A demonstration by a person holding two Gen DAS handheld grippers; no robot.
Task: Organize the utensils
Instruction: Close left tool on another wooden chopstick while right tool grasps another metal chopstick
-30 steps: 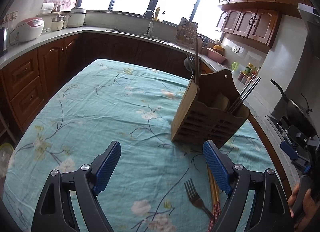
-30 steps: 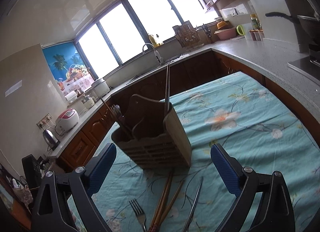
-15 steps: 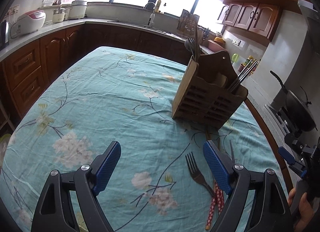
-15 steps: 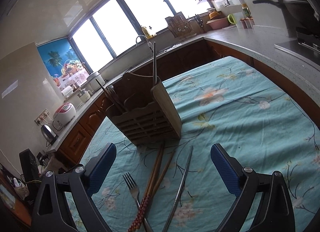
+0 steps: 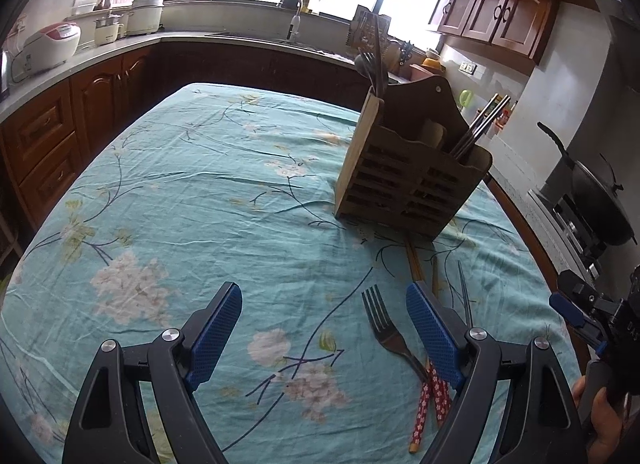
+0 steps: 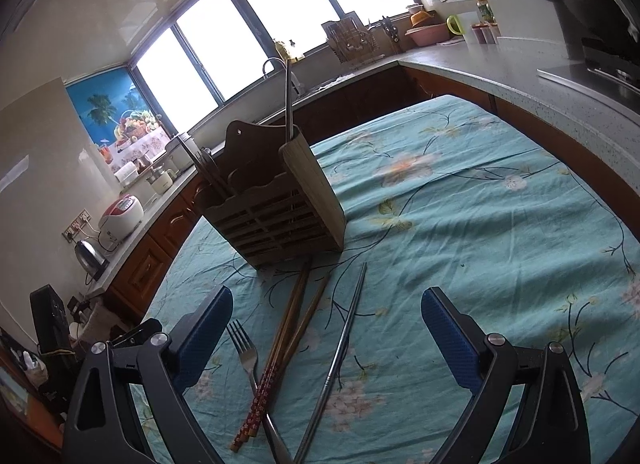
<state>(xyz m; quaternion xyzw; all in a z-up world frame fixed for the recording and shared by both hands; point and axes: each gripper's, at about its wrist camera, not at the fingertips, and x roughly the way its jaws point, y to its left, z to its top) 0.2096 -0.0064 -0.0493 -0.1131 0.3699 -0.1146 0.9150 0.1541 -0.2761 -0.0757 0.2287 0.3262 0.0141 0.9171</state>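
Fork (image 5: 382,324) closer now; both grippers lower

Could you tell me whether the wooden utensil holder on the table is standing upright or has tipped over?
Upright. The wooden utensil holder stands on its base on the tablecloth, open top upward, with utensil handles sticking up out of it.

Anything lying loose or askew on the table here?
Yes. A fork, a pair of wooden chopsticks and metal chopsticks lie loose on the tablecloth in front of the wooden holder, fanned at different angles, the wooden pair crossing the fork's handle. Nothing looks spilled or damaged.
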